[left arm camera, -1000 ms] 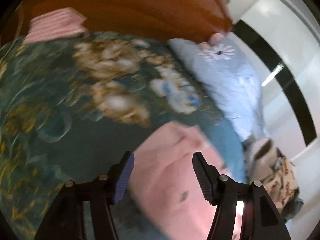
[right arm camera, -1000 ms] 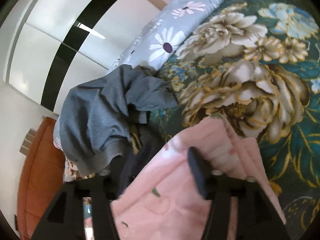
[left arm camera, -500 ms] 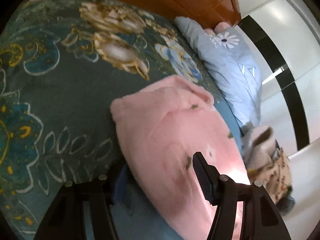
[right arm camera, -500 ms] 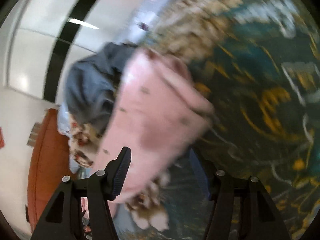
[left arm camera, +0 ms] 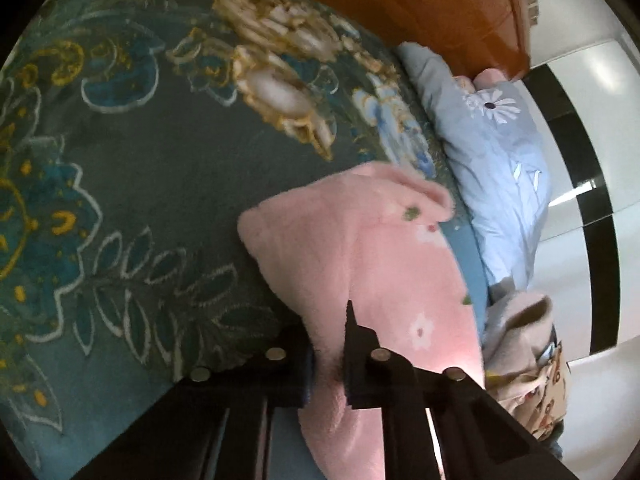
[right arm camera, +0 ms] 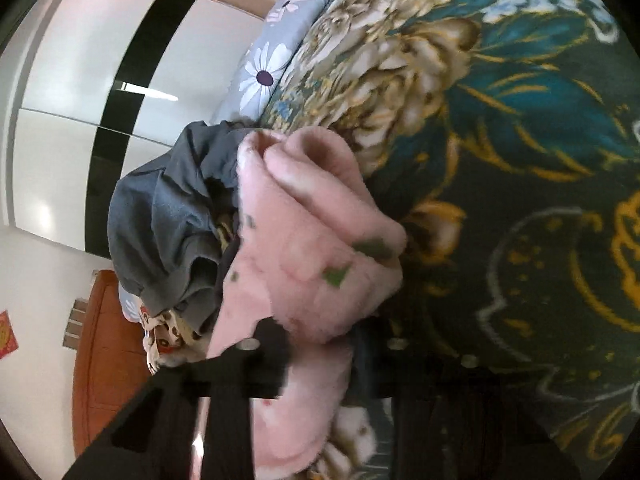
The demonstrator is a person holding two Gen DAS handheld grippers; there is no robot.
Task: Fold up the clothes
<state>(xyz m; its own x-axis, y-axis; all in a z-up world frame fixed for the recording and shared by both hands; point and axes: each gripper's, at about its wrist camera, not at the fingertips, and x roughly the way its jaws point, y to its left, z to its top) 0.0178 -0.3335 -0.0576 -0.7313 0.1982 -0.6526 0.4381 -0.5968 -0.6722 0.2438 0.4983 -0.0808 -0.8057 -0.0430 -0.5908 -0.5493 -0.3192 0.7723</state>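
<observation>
While the pink fuzzy top [left arm camera: 360,248] lay on the flowery bed cover [left arm camera: 120,184], the left gripper [left arm camera: 326,364] and the right gripper [right arm camera: 320,360] each pinched it.

We see the fleece garment [left arm camera: 360,248] lying on the bedspread [left arm camera: 140,184], its near edge pinched between the fingers of the left gripper [left arm camera: 326,364] and its other side caught in the right gripper [right arm camera: 320,356]. Behind it a heap of clothes [right arm camera: 168,220] rests beside the pillow [left arm camera: 492,148]. The headboard [left arm camera: 420,4] stands behind the pillow, the wardrobe [right arm camera: 80,92] beyond the heap.
</observation>
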